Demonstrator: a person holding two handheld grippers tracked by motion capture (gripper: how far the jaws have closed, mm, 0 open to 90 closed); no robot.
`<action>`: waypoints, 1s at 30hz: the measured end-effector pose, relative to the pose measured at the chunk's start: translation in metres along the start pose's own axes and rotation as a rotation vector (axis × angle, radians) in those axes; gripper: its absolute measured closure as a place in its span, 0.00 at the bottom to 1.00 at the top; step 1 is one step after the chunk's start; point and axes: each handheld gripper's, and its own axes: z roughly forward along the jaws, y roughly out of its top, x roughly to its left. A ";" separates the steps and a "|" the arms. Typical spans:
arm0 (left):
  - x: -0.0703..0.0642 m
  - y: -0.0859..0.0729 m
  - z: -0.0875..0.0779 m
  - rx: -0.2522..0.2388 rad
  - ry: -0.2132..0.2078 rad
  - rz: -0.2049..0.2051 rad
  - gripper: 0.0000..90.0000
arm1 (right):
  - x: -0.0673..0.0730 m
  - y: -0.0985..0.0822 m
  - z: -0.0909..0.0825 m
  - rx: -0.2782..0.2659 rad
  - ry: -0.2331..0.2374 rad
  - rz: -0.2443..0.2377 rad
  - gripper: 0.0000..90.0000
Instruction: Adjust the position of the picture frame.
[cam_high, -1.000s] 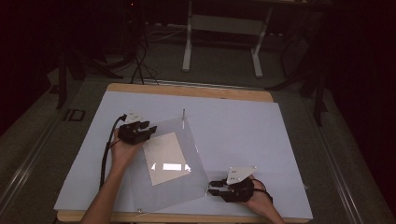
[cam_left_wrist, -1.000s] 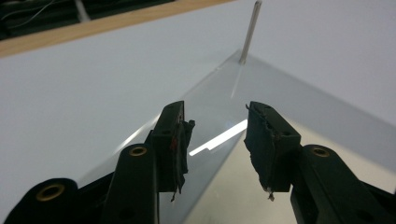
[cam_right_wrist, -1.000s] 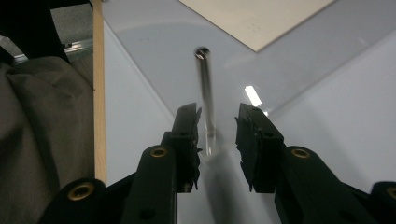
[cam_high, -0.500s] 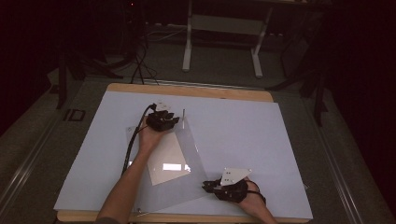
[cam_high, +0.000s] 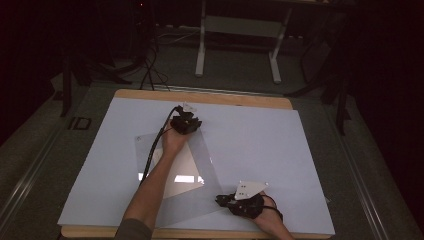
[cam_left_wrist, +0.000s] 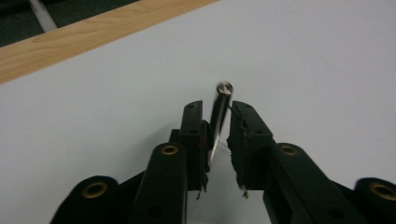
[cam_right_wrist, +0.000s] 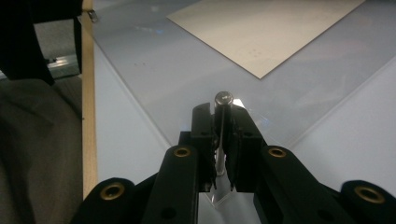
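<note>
A clear plastic sheet (cam_high: 202, 200) lies slantwise on the white table top (cam_high: 260, 140), with a sheet of paper (cam_high: 189, 165) on it. My left gripper (cam_high: 192, 119) is at the sheet's far corner. Its jaws have just been closing around a small upright metal pin (cam_left_wrist: 219, 112), which leans on one pad with a slim gap to the other. My right gripper (cam_high: 220, 200) is at the sheet's near right corner (cam_right_wrist: 219, 196). Its jaws have just been closing and its pads now press on a second metal pin (cam_right_wrist: 223, 100).
The table's wooden rim (cam_high: 200, 97) runs along the far side, and its near rim (cam_right_wrist: 88, 116) lies close beside my right gripper. Behind the table stand a metal frame (cam_high: 237, 45) and cables (cam_high: 150, 70) on a dark floor.
My left hand has moved from the sheet's left corner to its far corner, and its jaws have narrowed around the pin there. The right gripper stayed at the near right corner.
</note>
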 end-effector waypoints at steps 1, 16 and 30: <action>0.000 0.000 0.000 0.002 0.008 0.007 0.89 | 0.001 0.001 0.000 0.001 -0.006 -0.005 0.92; -0.001 0.000 0.001 0.013 0.019 0.070 0.95 | 0.000 0.001 0.001 0.001 -0.007 0.075 0.93; 0.034 0.001 -0.040 0.024 -0.008 0.030 0.95 | -0.030 0.002 -0.034 -0.103 -0.116 0.232 0.90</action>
